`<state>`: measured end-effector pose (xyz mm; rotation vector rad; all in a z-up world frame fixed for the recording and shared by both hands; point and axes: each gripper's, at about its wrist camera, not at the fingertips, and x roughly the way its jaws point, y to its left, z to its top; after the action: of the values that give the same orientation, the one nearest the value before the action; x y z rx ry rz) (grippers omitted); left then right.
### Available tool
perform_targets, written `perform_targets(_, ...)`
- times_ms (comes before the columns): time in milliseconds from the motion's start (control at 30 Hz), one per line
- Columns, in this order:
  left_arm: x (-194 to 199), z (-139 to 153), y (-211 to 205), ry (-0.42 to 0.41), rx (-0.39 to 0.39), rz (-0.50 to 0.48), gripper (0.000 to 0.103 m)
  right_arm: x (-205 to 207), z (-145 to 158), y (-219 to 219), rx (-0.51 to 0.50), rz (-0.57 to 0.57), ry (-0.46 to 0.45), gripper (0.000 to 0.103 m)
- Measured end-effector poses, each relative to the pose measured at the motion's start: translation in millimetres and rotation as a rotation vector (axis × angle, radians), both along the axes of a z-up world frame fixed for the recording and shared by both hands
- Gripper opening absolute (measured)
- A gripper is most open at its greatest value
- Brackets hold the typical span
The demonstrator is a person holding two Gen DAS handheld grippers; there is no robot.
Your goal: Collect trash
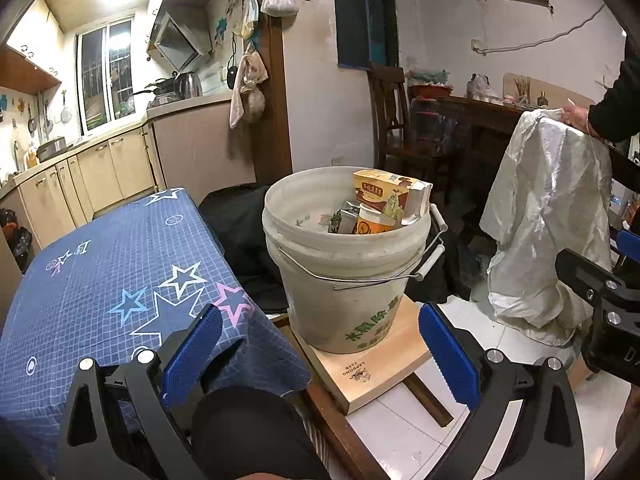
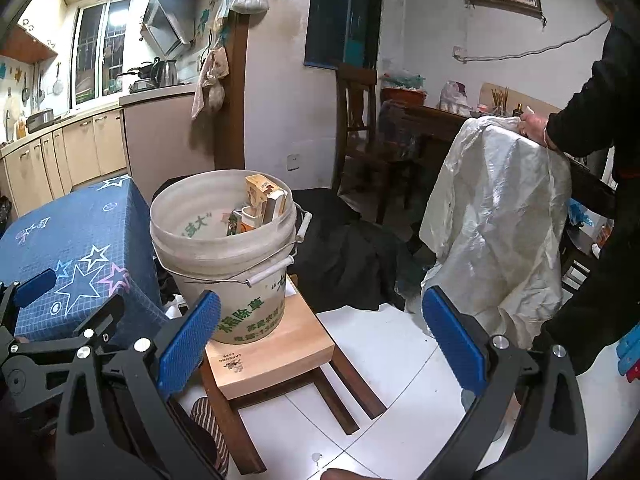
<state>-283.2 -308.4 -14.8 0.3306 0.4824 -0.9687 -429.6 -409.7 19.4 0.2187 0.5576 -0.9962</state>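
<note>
Both hand-held grippers, left [image 1: 320, 350] and right [image 2: 320, 338], gape wide and empty before the trash-filled bucket [image 1: 348, 264].

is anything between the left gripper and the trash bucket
Nothing visible does. The left gripper is open and empty, and the white bucket holding cartons stands on the wooden board straight ahead, framed between its blue fingers. The blue tablecloth lies off to the left.

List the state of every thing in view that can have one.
Left gripper: open, empty.
Right gripper: open, empty.
Bucket: upright on a wooden box, no lid, handle down.
Trash cartons: inside the bucket, sticking up past the rim.
White sack: hanging, held up by another person's hand.
</note>
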Motion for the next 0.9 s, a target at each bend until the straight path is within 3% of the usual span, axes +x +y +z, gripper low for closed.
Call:
perform_targets(300, -0.6, -3.0, -2.7, 0.013, 0.009, -0.011, 0.098, -0.5, -1.1, -2.1, 0.005, -0.007, -0.007, 0.098)
perform_targets(700, -5.6, 1.5, 0.7, -0.029, -0.019, -0.012, 0.098, 0.6, -2.1, -2.3, 0.011, -0.008, -0.013, 0.098)
perform_targets(900, 0.6, -1.4, -0.9, 0.010, 0.005, 0.002, 0.098, 0.8, -1.7, -1.8, 0.011, -0.007, -0.021, 0.098)
